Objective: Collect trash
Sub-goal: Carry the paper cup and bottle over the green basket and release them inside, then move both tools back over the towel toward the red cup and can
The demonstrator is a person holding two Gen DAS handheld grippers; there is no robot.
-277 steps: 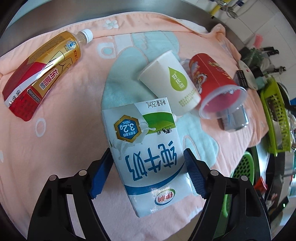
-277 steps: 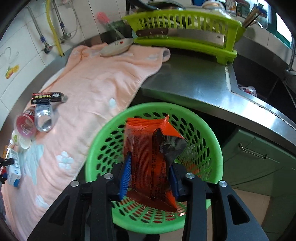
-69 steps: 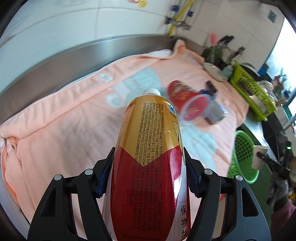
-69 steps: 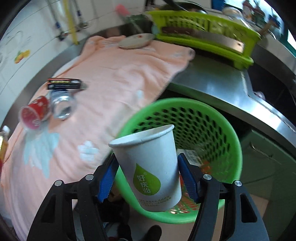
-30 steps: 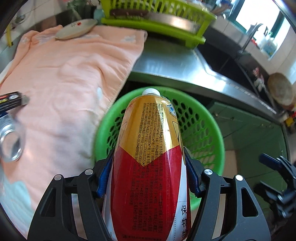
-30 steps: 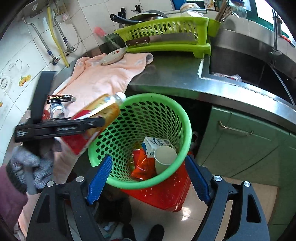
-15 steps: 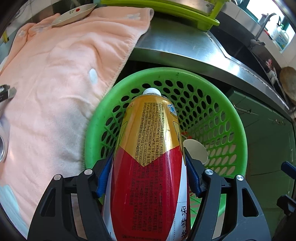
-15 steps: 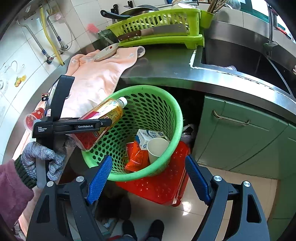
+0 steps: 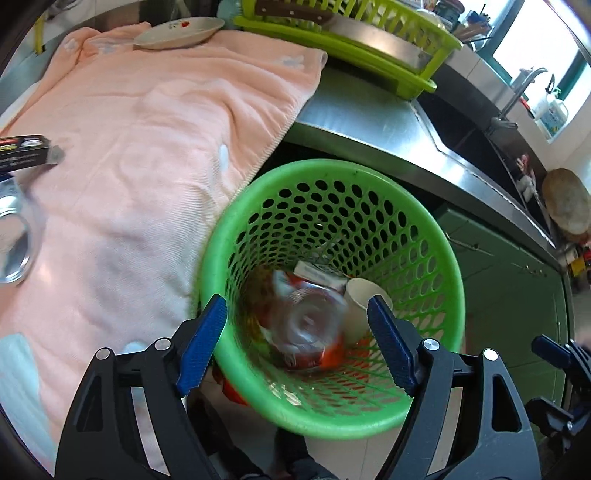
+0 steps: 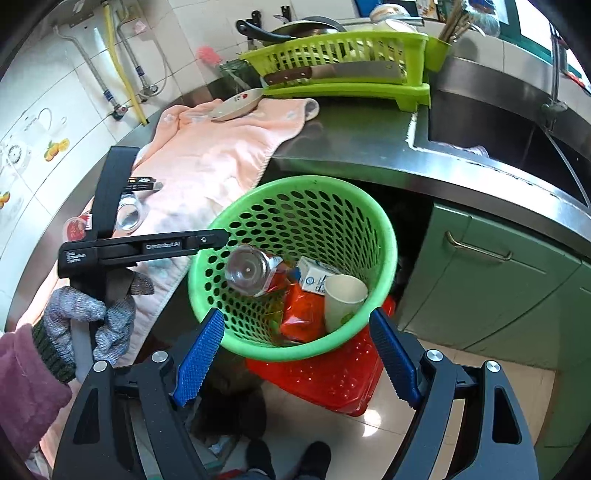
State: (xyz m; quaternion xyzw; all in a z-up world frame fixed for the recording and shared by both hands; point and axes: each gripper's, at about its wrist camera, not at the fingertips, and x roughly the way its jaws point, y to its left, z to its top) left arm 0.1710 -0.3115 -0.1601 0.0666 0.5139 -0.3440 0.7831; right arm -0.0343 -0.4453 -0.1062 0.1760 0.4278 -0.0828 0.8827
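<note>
A green perforated basket (image 9: 436, 258) (image 10: 384, 236) stands beside the counter. Inside it lie a milk carton (image 10: 314, 277), a white paper cup (image 10: 341, 301) (image 9: 360, 302) and an orange wrapper (image 10: 299, 314). The red and gold drink bottle (image 9: 301, 325) (image 10: 253, 269) is blurred, bottom up, dropping into the basket. My left gripper (image 9: 295, 347) is open and empty just over the basket's near rim; it also shows in the right wrist view (image 10: 218, 236). My right gripper (image 10: 295, 354) is open and empty, in front of the basket.
A pink towel (image 9: 147, 129) on the steel counter holds a metal can (image 9: 13, 240), a black box (image 9: 22, 153), a red cup (image 10: 75, 227) and a plate (image 9: 177, 33). A lime dish rack (image 10: 351, 74), a sink (image 10: 498, 122), green cabinets (image 10: 498, 288) and a red crate (image 10: 332, 373) surround the basket.
My left gripper opened and let go of the drink bottle, which now falls into the basket. The right gripper stays open and has moved little.
</note>
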